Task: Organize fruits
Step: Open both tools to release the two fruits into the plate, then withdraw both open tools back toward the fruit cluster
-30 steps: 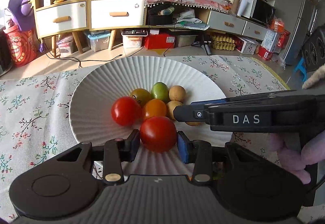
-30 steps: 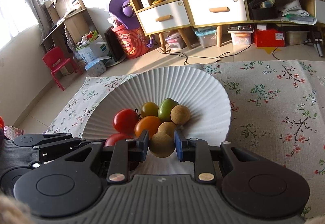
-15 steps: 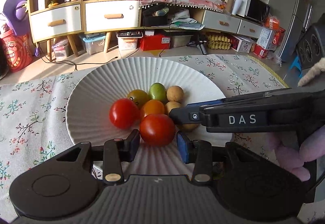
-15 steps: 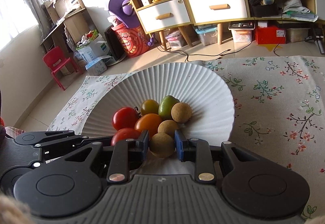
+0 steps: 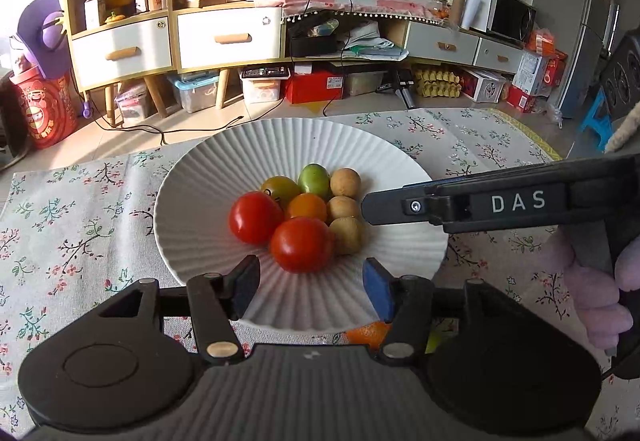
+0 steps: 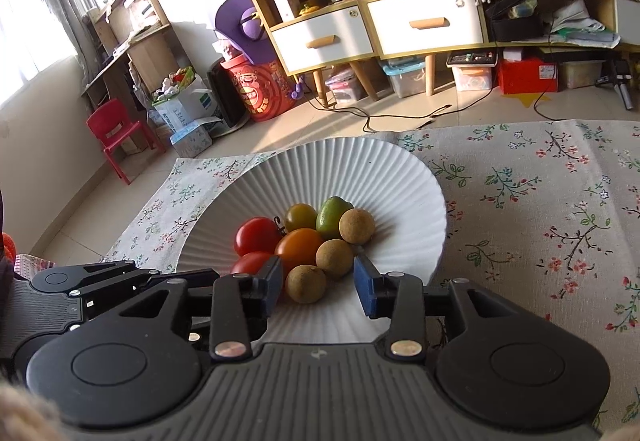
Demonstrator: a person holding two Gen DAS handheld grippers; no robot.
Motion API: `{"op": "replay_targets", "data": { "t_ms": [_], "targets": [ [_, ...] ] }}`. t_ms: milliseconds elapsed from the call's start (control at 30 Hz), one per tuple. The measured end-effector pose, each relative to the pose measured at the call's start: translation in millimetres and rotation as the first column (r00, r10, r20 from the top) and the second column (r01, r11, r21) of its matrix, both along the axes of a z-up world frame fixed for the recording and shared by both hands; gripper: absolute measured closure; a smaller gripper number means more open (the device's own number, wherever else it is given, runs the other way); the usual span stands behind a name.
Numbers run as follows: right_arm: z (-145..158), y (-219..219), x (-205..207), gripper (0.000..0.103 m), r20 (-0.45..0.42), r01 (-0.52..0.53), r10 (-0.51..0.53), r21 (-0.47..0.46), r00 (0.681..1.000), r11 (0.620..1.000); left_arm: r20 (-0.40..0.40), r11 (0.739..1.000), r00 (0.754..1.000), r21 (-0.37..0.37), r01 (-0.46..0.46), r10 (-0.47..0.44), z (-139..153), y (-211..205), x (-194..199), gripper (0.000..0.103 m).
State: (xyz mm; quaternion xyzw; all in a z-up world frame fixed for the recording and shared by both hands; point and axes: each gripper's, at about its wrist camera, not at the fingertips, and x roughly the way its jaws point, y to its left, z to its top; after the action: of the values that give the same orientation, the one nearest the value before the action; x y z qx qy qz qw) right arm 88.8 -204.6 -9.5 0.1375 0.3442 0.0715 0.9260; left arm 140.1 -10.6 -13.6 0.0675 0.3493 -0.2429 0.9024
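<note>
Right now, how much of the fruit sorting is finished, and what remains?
Done: eight fruits sit grouped on the white plate. In hand: nothing. The left tongs have just opened off the red tomato, the right tongs off the brown fruit. Left: perhaps the orange thing at the plate's near edge.

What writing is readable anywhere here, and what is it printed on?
"DAS": white letters on the side of the right tool, seen from the left wrist view.
Red drum by the shelves: printed characters, too blurred to read.
Boxes along the wall: labels too small to read.
Nothing else is legible.
</note>
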Motion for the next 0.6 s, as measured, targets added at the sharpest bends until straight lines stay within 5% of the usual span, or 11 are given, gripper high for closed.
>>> {"op": "replay_targets", "data": {
  "t_ms": [600],
  "targets": [
    [16.3,-5.4,-45.4,0.038,0.000,-0.013,0.013,-0.066,1.000,0.998,-0.010,0.998,0.998,0.003,-0.065,0.065,17.1,13.2,-47.3,0.024]
  ]
}}
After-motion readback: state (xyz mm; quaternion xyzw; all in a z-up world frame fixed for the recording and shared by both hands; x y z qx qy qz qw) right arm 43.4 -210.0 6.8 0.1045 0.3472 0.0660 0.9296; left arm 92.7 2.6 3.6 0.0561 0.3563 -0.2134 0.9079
